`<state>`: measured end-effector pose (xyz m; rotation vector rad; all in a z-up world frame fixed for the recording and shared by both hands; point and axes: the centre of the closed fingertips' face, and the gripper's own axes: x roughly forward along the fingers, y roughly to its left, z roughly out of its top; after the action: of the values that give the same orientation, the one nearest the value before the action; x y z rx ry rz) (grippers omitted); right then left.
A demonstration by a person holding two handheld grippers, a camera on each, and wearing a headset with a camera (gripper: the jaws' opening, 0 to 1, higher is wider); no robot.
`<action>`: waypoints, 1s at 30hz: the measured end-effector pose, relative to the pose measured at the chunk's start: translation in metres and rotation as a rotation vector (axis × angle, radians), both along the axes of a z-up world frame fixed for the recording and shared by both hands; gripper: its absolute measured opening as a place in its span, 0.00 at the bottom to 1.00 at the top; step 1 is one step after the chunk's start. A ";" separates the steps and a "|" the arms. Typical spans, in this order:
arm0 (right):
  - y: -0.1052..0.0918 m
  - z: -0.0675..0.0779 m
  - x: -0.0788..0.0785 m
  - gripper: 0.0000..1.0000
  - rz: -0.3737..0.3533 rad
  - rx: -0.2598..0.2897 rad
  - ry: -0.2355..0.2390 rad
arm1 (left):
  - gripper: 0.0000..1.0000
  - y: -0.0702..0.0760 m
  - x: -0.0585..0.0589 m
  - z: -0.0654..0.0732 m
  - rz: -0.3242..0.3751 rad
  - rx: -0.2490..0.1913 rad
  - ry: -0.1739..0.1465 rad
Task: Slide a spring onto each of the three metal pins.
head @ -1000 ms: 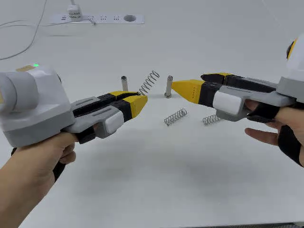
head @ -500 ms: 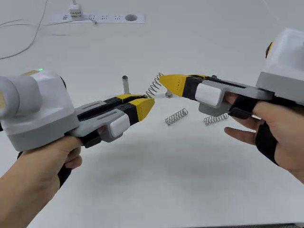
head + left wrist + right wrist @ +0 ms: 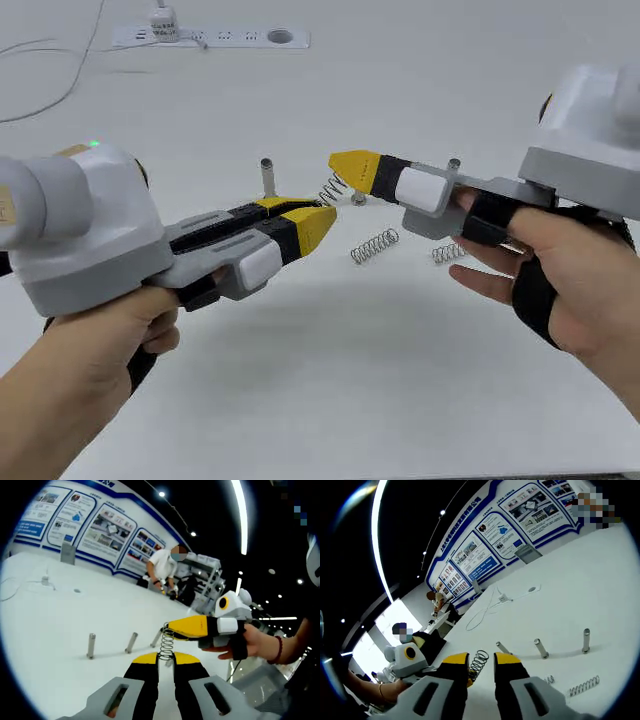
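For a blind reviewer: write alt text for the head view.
Left gripper holds a spring by one end in its yellow tips; the right gripper is at the spring's other end. Three metal pins stand behind on the white table, and two loose springs lie nearby.

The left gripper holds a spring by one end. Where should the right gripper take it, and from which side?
Probably by the free upper coils of the spring, from the side opposite the left gripper. The lower end sits pinched between that gripper's fingers and the spring slants upward, so only its top is free. Pinch across the coils.
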<state>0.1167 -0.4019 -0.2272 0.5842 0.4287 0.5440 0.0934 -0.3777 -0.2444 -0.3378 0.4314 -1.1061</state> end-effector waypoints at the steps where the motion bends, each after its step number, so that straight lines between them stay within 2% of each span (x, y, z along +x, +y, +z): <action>1: 0.000 0.001 0.000 0.19 -0.001 0.005 -0.001 | 0.10 0.000 0.000 0.000 -0.001 0.001 -0.001; 7: 0.003 -0.002 -0.001 0.15 0.007 0.020 0.022 | 0.10 0.000 -0.001 0.001 -0.005 -0.001 -0.004; 16: 0.006 0.000 -0.002 0.13 0.017 0.032 0.015 | 0.10 0.002 -0.002 0.000 -0.003 0.010 -0.007; 26: 0.017 0.008 -0.004 0.11 0.062 -0.041 -0.049 | 0.10 0.004 0.000 0.001 0.006 0.062 -0.070; 28: 0.019 0.009 -0.004 0.11 0.077 -0.077 -0.069 | 0.11 0.004 0.001 0.000 0.003 0.075 -0.075; 30: 0.022 0.010 -0.003 0.11 0.087 -0.089 -0.074 | 0.11 0.006 0.003 -0.001 0.007 0.085 -0.083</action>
<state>0.1140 -0.3800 -0.2176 0.4601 0.4073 0.6244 0.0963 -0.3719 -0.2451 -0.2175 0.4024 -1.0876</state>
